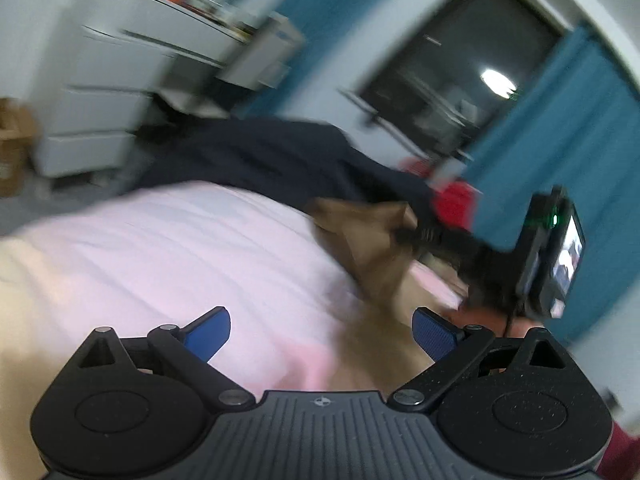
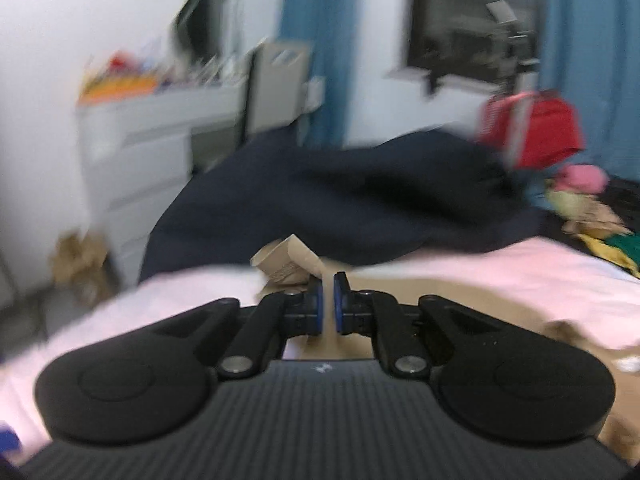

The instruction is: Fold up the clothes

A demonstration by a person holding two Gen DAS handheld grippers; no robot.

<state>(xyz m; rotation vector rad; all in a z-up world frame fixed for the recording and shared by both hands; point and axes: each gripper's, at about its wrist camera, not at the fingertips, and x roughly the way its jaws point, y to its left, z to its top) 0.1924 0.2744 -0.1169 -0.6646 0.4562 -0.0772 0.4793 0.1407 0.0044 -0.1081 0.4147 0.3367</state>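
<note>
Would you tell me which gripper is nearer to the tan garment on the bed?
Right. The right gripper is shut on a raised fold of the tan garment; the left gripper is open, short of it.

Ahead of the left hand-held gripper [image 1: 322, 334], whose blue pads stand wide apart, the pink sheet [image 1: 168, 240] of the bed lies flat and bare to its left. To its front right the way is taken by a lifted brown garment [image 1: 368, 236] and by the right hand-held gripper [image 1: 404, 236] reaching across. Beyond both, a dark blue blanket [image 2: 320, 200] heaps across the bed. Behind it stand a white chest of drawers [image 2: 132, 148] and a red bag [image 2: 536, 132]; loose colourful clothes [image 2: 592, 216] crowd the far right.
</note>
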